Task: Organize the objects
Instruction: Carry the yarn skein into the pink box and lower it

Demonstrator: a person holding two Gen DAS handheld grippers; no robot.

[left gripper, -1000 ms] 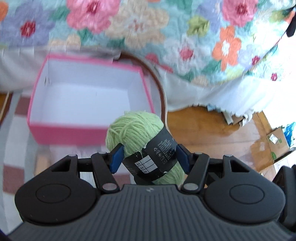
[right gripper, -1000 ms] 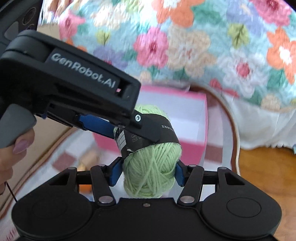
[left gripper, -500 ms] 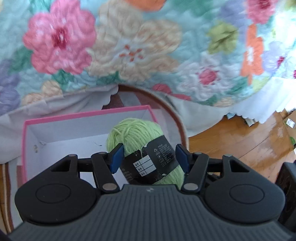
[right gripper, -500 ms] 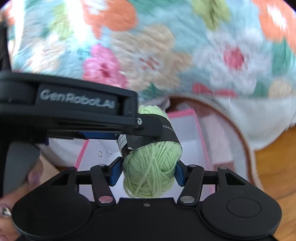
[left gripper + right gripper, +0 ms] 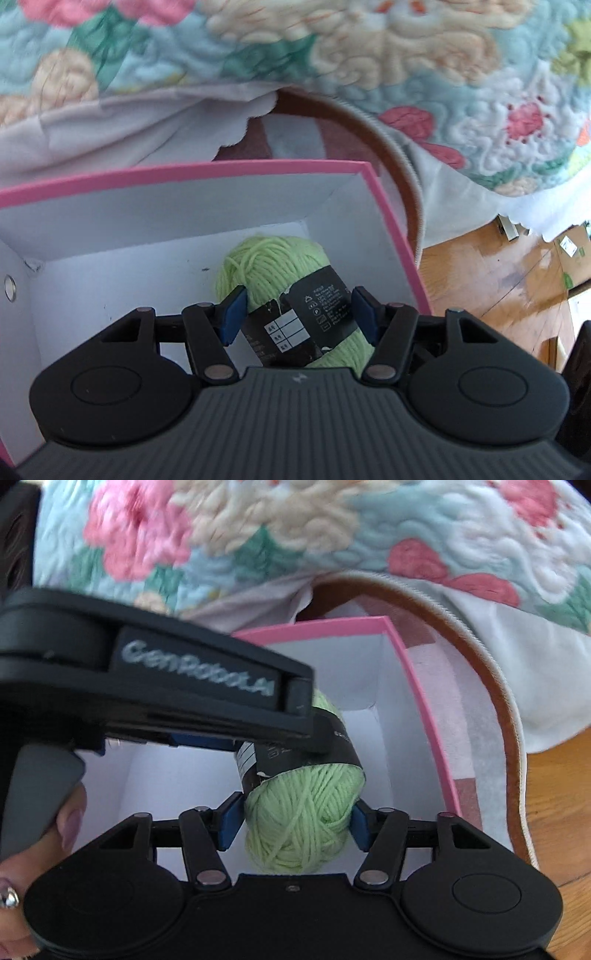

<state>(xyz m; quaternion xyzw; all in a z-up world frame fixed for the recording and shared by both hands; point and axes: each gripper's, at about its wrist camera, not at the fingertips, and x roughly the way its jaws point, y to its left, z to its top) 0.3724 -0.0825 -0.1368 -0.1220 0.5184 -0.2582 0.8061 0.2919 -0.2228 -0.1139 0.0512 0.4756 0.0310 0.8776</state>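
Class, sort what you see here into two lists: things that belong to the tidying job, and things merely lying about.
In the job:
- green yarn ball
- pink box
- left hand-held gripper
- right hand-held gripper

Lying about:
- floral quilt
- rug
- wooden floor
- cardboard scraps

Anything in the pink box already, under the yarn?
Pink box: only bare white floor shows, plus the green yarn ball held over it by both grippers. Yarn and grippers hide the near floor.
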